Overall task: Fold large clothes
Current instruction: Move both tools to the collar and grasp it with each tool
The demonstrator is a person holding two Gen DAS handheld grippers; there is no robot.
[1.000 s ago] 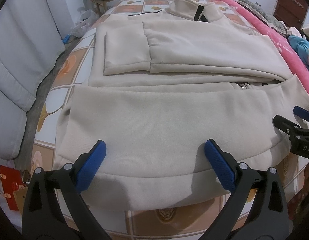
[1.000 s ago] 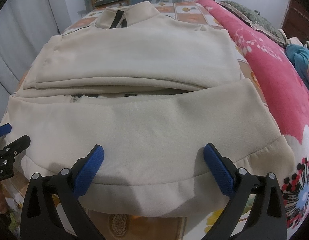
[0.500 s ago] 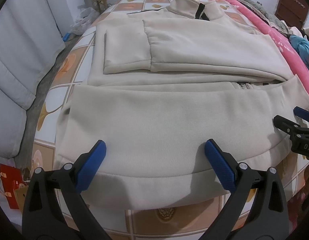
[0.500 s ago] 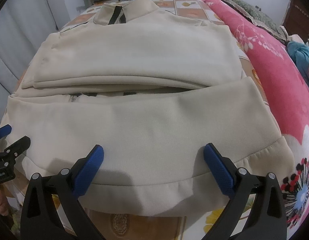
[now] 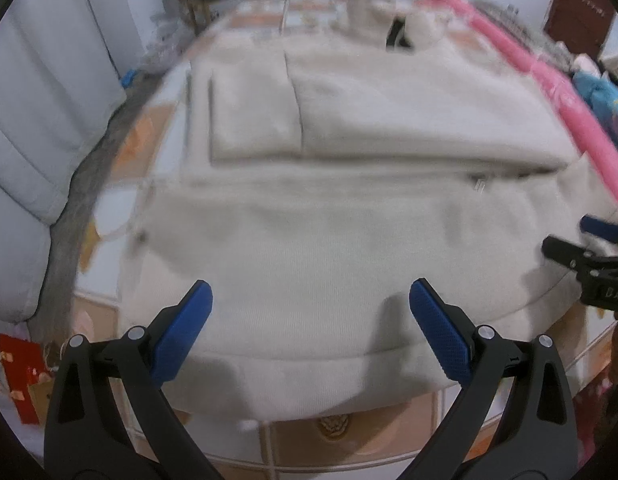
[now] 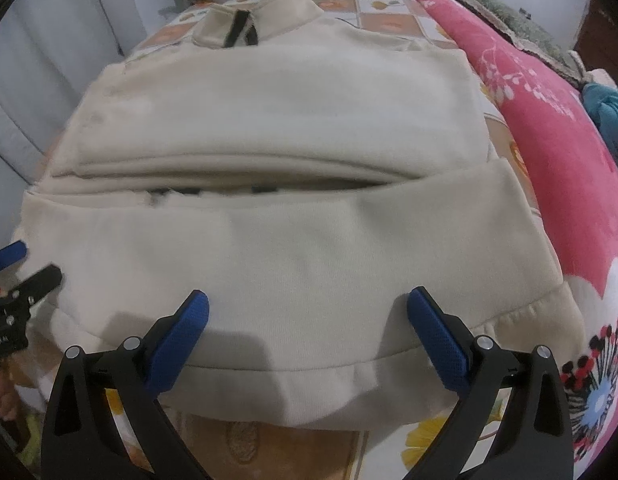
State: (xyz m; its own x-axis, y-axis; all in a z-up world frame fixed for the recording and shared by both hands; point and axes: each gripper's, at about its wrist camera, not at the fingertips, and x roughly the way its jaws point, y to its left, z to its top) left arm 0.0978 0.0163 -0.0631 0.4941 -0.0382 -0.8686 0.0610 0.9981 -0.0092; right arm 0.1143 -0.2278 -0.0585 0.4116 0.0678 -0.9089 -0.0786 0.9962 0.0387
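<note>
Cream jacket [image 6: 293, 264]: matt, soft fleecy cloth, ribbed hem; pink blanket [image 6: 565, 168]: plush printed cloth; left gripper [image 5: 309, 320] and right gripper [image 6: 309, 320]: matt black plastic, blue dimpled pads [image 6: 177, 340], shiny metal pins

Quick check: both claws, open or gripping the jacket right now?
Left claw: open, holding nothing, over the cream jacket's bottom hem.
Right claw: open, holding nothing, also over the hem.

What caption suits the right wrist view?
Open right gripper above the hem of a cream jacket lying folded on a bed.
</note>
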